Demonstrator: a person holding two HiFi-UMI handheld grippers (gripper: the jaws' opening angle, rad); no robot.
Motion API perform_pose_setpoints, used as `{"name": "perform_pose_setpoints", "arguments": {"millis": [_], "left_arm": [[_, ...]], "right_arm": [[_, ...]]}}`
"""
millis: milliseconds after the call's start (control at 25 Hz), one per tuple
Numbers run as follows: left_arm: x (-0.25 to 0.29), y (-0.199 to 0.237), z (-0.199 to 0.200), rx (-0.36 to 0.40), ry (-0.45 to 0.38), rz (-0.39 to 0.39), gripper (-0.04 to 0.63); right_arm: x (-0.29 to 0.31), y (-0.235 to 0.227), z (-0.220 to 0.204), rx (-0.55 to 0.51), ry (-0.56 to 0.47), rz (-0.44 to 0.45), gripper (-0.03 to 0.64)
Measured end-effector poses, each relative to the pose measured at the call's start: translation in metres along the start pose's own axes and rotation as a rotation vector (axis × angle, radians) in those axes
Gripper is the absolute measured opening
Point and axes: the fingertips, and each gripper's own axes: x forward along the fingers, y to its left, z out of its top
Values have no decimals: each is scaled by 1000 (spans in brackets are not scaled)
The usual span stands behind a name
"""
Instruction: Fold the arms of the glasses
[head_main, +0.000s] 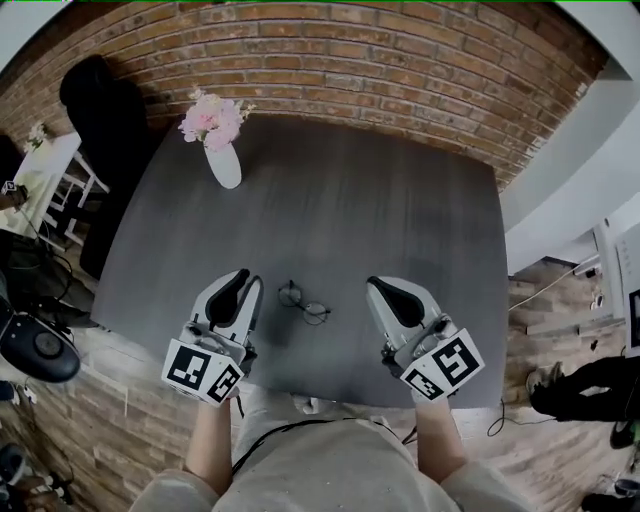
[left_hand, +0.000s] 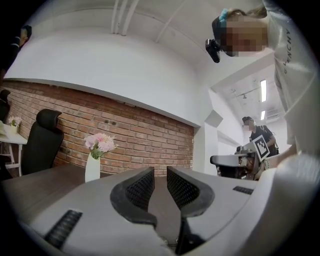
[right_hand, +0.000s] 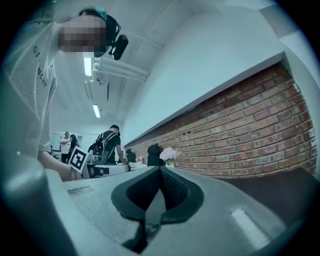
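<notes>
A pair of thin dark-rimmed glasses (head_main: 305, 303) with round lenses lies on the dark grey table (head_main: 400, 220), near its front edge; only the head view shows it. My left gripper (head_main: 247, 279) hovers just left of the glasses, apart from them. In the left gripper view its jaws (left_hand: 161, 172) stand a little apart, with bare table showing in the gap. To the right of the glasses my right gripper (head_main: 373, 285) also holds off from them. Its fingertips (right_hand: 160, 169) meet, with nothing between them. Both grippers point level toward the brick wall.
A white vase of pink flowers (head_main: 224, 160) (left_hand: 92, 167) stands at the table's far left. A black office chair (head_main: 95, 100) (left_hand: 42, 142) sits past the left corner. The brick wall (head_main: 400, 60) runs behind the table. People stand far off in both gripper views.
</notes>
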Motion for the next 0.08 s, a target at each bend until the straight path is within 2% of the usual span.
{"name": "perform_pose_setpoints", "arguments": {"millis": [80], "left_arm": [[-8,6,-11,-12,38,-19,75]], "right_arm": [[2,8,-12,24,12,-21,3]]}}
